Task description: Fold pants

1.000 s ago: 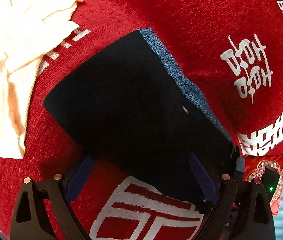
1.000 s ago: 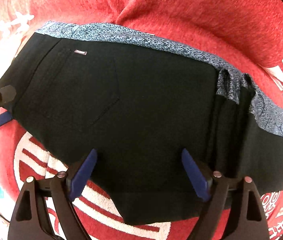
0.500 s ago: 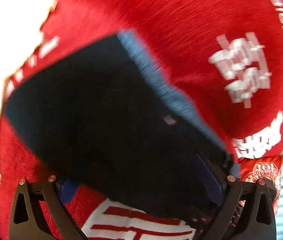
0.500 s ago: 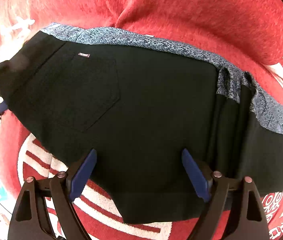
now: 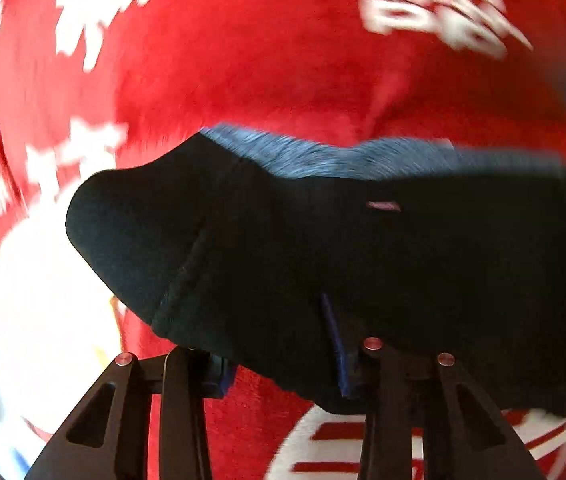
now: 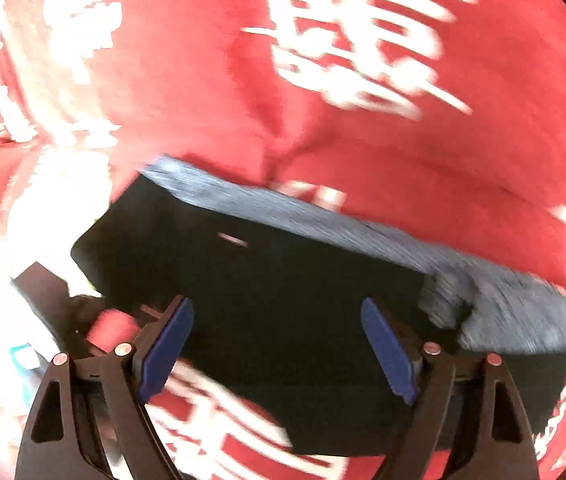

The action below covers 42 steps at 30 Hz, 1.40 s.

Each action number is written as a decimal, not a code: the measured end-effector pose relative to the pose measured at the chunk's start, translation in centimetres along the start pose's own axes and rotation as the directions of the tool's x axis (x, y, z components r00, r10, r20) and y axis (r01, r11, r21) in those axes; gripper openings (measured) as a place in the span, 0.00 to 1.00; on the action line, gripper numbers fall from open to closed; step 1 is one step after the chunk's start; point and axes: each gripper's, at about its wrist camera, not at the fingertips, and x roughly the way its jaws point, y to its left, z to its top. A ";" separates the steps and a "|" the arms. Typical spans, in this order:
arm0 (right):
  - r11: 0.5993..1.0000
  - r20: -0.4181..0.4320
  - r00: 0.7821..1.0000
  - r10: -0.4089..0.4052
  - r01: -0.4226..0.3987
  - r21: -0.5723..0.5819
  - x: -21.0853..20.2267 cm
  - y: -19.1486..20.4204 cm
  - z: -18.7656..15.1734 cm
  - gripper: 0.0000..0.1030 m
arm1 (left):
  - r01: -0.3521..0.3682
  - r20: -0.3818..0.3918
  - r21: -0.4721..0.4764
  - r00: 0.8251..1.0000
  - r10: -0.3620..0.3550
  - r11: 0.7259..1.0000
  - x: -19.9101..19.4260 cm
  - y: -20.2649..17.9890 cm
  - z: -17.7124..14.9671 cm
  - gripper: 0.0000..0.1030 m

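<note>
The black pants (image 5: 363,264) with a blue patterned waistband (image 5: 323,156) lie folded on a red cloth. In the left wrist view they drape over my left gripper (image 5: 283,360); one blue pad (image 5: 333,340) shows, the other is under the fabric, and the jaws stand apart. In the right wrist view the pants (image 6: 283,308) sit in front of my right gripper (image 6: 279,344), whose blue pads (image 6: 167,344) are wide apart at the near edge of the fabric. Both views are motion-blurred.
The red cloth (image 5: 263,60) with white characters covers the surface. A pale cream cloth (image 5: 43,300) lies to the left of the pants. My left gripper's black frame (image 6: 55,300) shows at the left of the right wrist view.
Both cameras have swung; the pants now sit lower in both views. The left gripper has pushed under the pants' edge, and the fabric bulges up over it.
</note>
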 end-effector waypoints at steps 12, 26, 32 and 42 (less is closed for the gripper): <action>0.938 -0.431 0.902 -0.014 -0.138 -0.318 10.5 17.0 7.6 0.87 | -0.087 0.042 0.092 0.996 0.084 0.992 -0.5 -2.6 -0.1 0.37; 0.959 -0.372 0.919 0.132 -0.213 -0.186 5.8 10.0 6.7 0.16 | -0.022 0.166 0.138 0.986 -0.001 0.990 -6.0 -4.7 1.3 0.37; 0.938 -0.190 0.922 0.337 -0.347 -0.019 -1.5 2.3 3.8 0.16 | 0.055 0.235 0.155 0.968 -0.091 0.986 -10.5 -7.2 3.2 0.37; 0.867 0.129 0.871 0.475 -0.488 0.104 -11.9 -11.9 -3.8 0.16 | 0.228 0.254 0.283 0.919 -0.302 0.932 -18.0 -17.1 6.1 0.37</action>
